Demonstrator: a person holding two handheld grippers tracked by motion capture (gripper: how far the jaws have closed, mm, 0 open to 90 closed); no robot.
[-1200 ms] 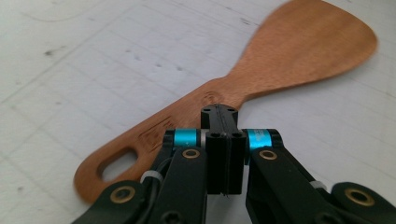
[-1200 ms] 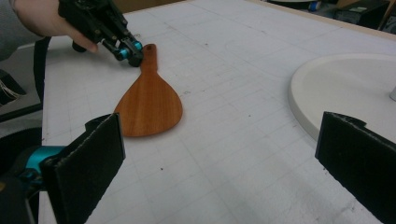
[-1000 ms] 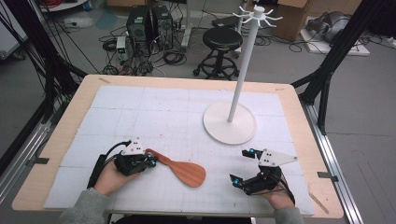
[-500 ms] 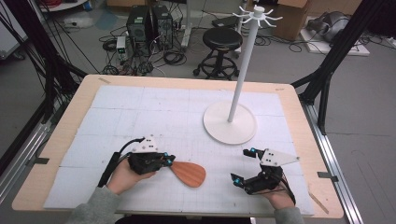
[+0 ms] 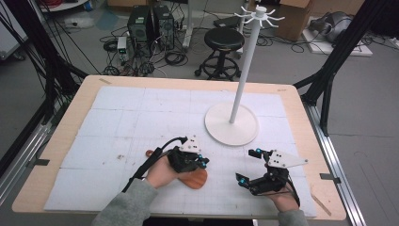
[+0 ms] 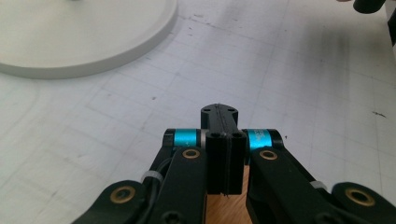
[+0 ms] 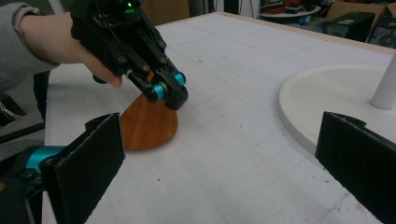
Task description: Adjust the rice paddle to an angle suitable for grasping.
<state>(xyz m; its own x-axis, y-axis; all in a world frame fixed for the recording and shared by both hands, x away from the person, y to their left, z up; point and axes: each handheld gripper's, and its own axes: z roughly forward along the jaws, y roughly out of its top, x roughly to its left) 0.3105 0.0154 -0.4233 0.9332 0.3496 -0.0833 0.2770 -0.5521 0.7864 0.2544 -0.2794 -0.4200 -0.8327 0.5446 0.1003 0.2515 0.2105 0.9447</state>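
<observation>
Grey sleeve and left hand (image 5: pixel 162 173) come in from the bottom edge of the high view, angled up and right, holding the left gripper (image 5: pixel 203 161) low over the worktop (image 5: pixel 84 101). Its jaws are pressed together with nothing between the tips; in the left gripper view the two black pads meet flat. Wooden spatula (image 5: pixel 194 178) lies on the white gridded mat (image 5: pixel 141 122) right under that gripper. In the right gripper view its rounded blade (image 7: pixel 148 122) sits flat below the closed jaw tips; whether the gripper touches the wood is hard to tell. In the high view the hand and gripper body hide most of the handle, with just a brown end (image 5: pixel 149 153) poking out on the far left of the hand. A sliver of wood also shows between the linkages at the bottom of the left gripper view.

Right hand (image 5: pixel 283 197) sits at the bottom right, partly cut off by the edge. Right gripper (image 5: pixel 248 165) points left toward the spatula, jaws spread wide, empty, well apart from the blade.

Farther back, the white stand (image 5: pixel 242 70) rises from a round base (image 5: pixel 230 125) on the mat, between and beyond the two grippers. Hooks at its top are small and hard to make out. Beyond the worktop, a stool (image 5: pixel 225 40) and floor cables.
</observation>
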